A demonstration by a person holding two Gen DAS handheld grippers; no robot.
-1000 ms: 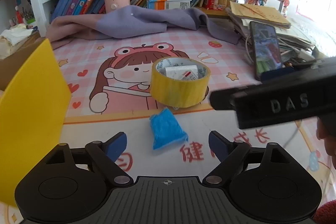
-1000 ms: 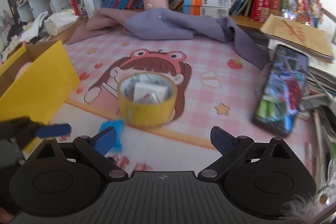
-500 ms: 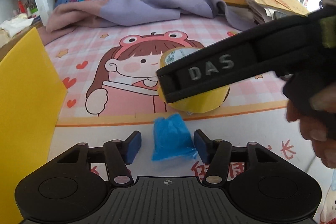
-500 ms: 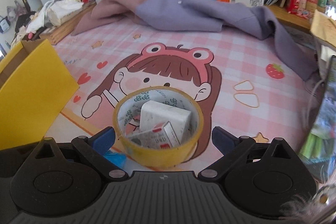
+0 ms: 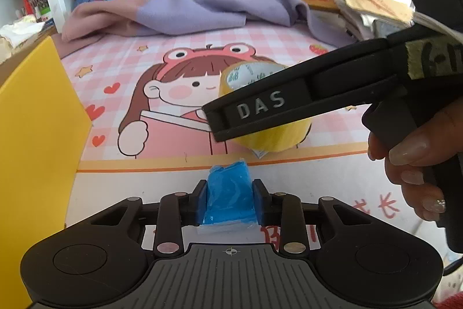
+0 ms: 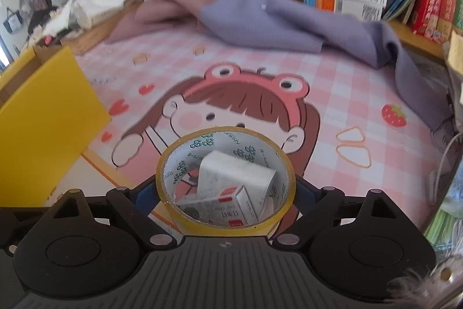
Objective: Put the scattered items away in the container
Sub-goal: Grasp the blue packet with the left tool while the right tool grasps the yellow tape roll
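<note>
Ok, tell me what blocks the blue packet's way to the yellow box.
Nothing visible does. The left gripper is shut on the blue packet, and the mat between it and the yellow box on its left lies bare. The tape roll sits farther back.

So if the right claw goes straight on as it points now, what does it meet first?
The yellow tape roll, already between the closing right claw; beyond it probably the pink mat, though depth is unclear.

Left claw (image 5: 230, 200) clamped; right claw (image 6: 225, 194) closing.
</note>
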